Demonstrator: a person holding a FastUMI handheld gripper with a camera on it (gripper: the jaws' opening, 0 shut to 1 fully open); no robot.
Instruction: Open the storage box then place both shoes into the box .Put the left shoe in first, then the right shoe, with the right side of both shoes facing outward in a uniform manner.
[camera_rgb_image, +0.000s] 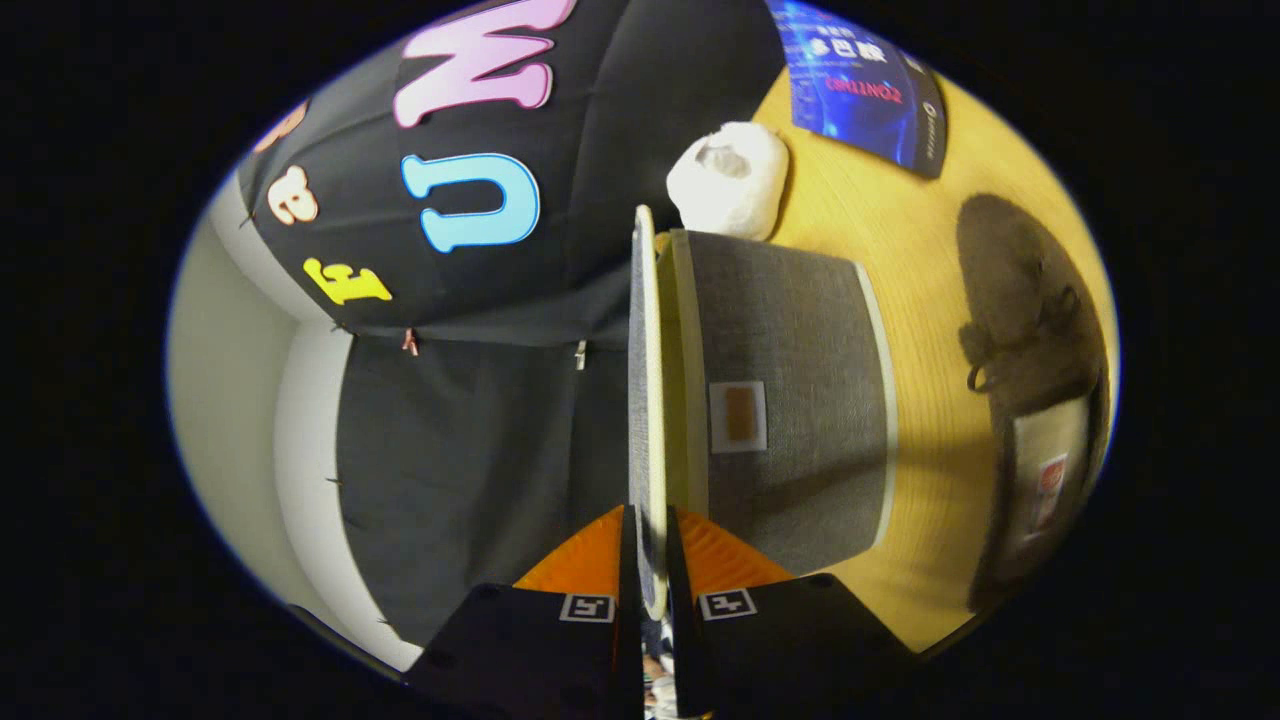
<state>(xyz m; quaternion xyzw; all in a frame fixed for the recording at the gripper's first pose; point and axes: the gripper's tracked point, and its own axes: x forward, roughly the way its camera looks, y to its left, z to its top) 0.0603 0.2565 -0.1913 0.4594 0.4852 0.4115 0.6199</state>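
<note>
Grey fabric covers the storage box (790, 400), which sits just ahead of your gripper (645, 545) on the wooden table (920, 250). You have both fingers clamped on the thin edge of the box's lid (645, 380), which stands on edge, lifted off the box's opening and running away from you. A dark lace-up shoe (1030, 340) lies on the table to the right of the box, well apart from it. A white roll of tissue (730, 180) sits at the box's far end, with a blue packet (860, 90) beyond it.
</note>
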